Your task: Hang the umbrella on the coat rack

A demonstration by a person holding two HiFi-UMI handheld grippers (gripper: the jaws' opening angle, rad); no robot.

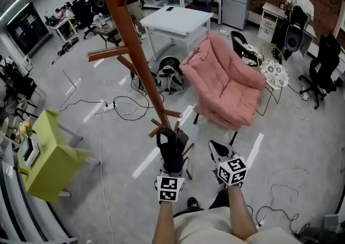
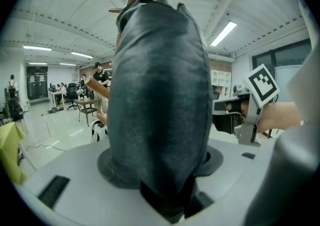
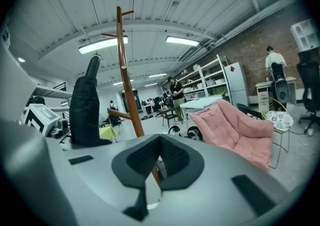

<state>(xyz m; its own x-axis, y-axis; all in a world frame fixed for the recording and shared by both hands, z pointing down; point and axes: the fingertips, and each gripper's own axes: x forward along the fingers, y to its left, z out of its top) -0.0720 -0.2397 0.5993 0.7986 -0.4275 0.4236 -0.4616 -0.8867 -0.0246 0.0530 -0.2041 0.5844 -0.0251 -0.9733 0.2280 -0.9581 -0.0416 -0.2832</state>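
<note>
Left gripper: your left gripper is clamped on the umbrella, with its jaws standing rather wide around the thick body.
Umbrella: the folded umbrella is in a dark sleeve. It stands upright between your left jaws and fills the middle of the left gripper view.
Umbrella place: it is in your grip, low and close in front of the coat rack's foot. It does not yet hang on any peg, and whether it touches the pole cannot be told.
Right gripper: your right gripper has its pads pressed together and nothing is between them. It is just beside the left one, at the same level.
Coat rack: the brown wooden coat rack rises in front of both grippers, with short pegs at several heights.
Around: a pink armchair is right of the rack, a white table is behind it, and a yellow-green cabinet is far to the left.
</note>
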